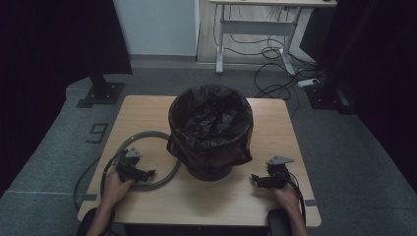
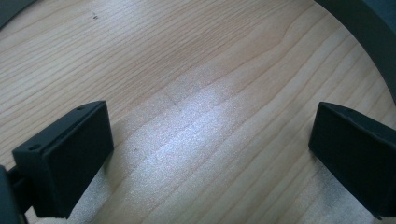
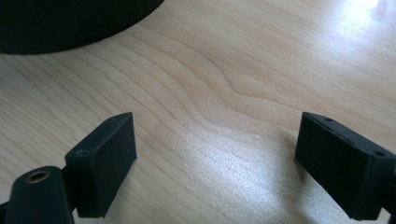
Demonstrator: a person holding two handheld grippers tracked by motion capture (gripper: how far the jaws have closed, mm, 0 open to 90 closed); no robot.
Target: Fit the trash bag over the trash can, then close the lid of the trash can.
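Observation:
A black bin (image 1: 210, 132) lined with a black bag stands in the middle of the wooden table (image 1: 147, 110). A grey ring (image 1: 169, 147) lies flat on the table to the bin's left. My left gripper (image 1: 147, 173) rests low over the ring's near part, open, its jaws wide apart over bare wood (image 2: 210, 121), with the ring's arc (image 2: 369, 37) at the upper right. My right gripper (image 1: 255, 180) sits to the bin's lower right, open, nothing between its jaws above the wood (image 3: 219, 140). The bin's dark base (image 3: 70, 23) fills the upper left there.
Grey carpet surrounds the small table. A dark stand base (image 1: 101, 93) sits on the floor at the back left, and a desk frame (image 1: 255, 29) with loose cables (image 1: 280, 73) stands behind. The table's front strip between the two hands is bare wood.

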